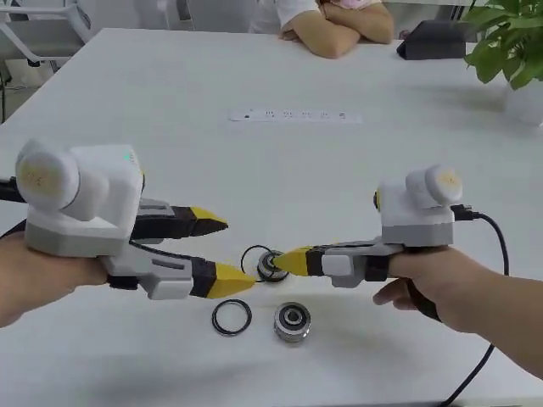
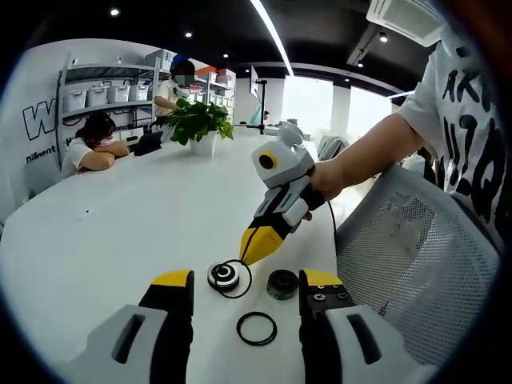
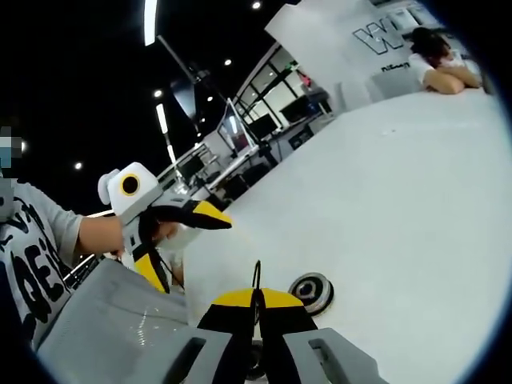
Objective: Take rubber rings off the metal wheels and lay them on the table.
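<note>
Wheels (image 1: 293, 322) two – rubber rings (image 1: 231, 317) two

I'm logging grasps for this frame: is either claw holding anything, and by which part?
The right claw is shut on the rubber ring, pinching a short stretch of its loop beside the metal wheel. The left claw is open, holding nothing.

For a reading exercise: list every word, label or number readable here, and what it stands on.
"W": large dark letter on white wall, rest hidden.
Small line beneath: too blurred.
Black print on person's white T-shirt: cut off, unreadable.
White power strip markings: too small.
</note>
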Action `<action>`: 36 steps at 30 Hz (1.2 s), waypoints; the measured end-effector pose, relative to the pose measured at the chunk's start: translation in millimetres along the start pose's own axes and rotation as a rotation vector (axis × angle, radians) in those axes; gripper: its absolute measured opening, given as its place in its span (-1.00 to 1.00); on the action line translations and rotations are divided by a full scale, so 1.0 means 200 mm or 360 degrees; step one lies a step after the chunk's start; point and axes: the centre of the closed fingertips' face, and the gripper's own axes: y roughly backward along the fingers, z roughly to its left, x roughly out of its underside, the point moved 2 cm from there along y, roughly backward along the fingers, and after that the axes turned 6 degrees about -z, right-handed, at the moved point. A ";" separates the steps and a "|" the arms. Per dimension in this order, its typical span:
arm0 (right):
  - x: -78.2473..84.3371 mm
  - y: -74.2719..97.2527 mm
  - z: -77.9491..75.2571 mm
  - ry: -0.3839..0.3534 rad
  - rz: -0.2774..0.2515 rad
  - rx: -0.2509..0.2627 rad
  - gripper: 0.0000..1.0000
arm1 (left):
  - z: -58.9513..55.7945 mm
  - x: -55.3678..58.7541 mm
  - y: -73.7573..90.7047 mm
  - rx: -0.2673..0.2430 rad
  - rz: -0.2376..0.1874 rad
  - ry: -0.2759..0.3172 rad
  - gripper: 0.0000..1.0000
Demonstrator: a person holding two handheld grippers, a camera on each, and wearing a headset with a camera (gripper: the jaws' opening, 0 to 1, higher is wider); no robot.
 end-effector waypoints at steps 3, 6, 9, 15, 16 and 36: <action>0.01 -0.01 0.03 0.0000 0.0012 -0.0020 -1.00 | -0.02 -0.01 0.02 0.0002 -0.0009 0.0000 0.09; 0.02 -0.02 0.06 -0.0003 0.0029 -0.0038 -1.00 | -0.03 0.00 0.03 0.0000 -0.0005 -0.0020 0.16; 0.04 -0.03 0.08 -0.0004 0.0048 -0.0055 -1.00 | -0.04 0.01 0.05 -0.0002 0.0009 -0.0033 0.22; 0.06 -0.04 0.10 -0.0016 0.0077 -0.0089 -1.00 | -0.03 0.03 0.09 -0.0026 0.0016 -0.0010 0.31; 0.06 -0.04 0.11 -0.0021 0.0089 -0.0095 -1.00 | -0.03 0.04 0.10 -0.0032 0.0021 -0.0008 0.33; 0.16 -0.10 0.16 -0.0068 0.0220 -0.0159 -1.00 | -0.06 0.12 0.26 -0.0082 0.0093 0.0033 0.61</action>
